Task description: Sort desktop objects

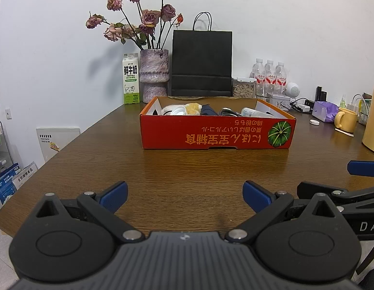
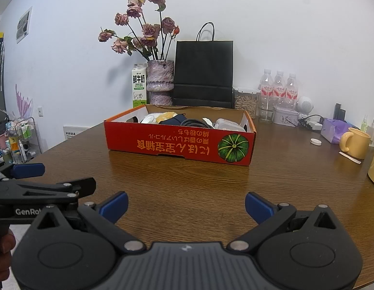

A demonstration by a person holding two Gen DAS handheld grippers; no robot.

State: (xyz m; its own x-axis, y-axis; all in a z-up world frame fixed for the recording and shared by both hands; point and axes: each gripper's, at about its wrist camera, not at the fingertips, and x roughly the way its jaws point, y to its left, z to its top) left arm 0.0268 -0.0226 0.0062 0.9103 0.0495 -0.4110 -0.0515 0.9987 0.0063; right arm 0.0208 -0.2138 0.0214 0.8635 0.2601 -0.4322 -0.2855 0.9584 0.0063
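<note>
Both the left gripper (image 1: pixel 185 193) and the right gripper (image 2: pixel 186 204) are held with jaws spread wide, grasping nothing. The red box (image 1: pixel 216 134) of mixed items sits at twelve o'clock on the table (image 1: pixel 187 169). One item should be approached from above, clear of the box wall.

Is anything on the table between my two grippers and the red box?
Nothing visible. Bare wooden table runs from the open left gripper and the open right gripper to the red box. The yellow mug stands off to the right, clear of that path.
</note>
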